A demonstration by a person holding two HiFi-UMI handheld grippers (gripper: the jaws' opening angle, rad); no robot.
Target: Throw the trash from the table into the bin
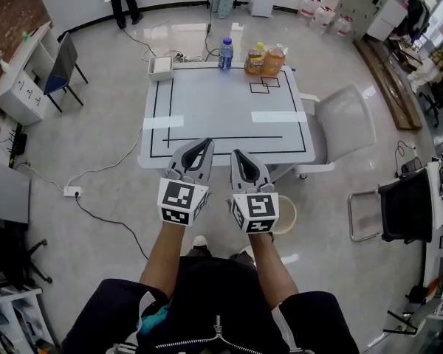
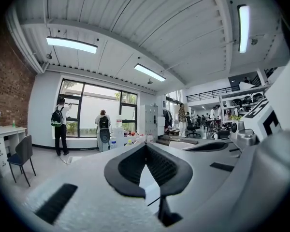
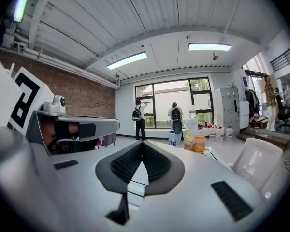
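Near the rectangular white table (image 1: 221, 102), left gripper (image 1: 204, 145) and right gripper (image 1: 238, 155) clench nothing.

Both bare forearms (image 1: 162, 251) reach forward side by side. The left gripper (image 1: 204, 146) and right gripper (image 1: 238, 155) are held roughly level by the counter's (image 1: 229, 116) near edge, each empty, its fingers closed tip to tip.

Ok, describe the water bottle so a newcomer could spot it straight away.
Find the white table with black tape lines mid-room. Three bottles stand along its far edge; the water bottle is leftmost. It is clear with a blue cap, unlike the yellow juice bottle and orange juice bottle beside it.
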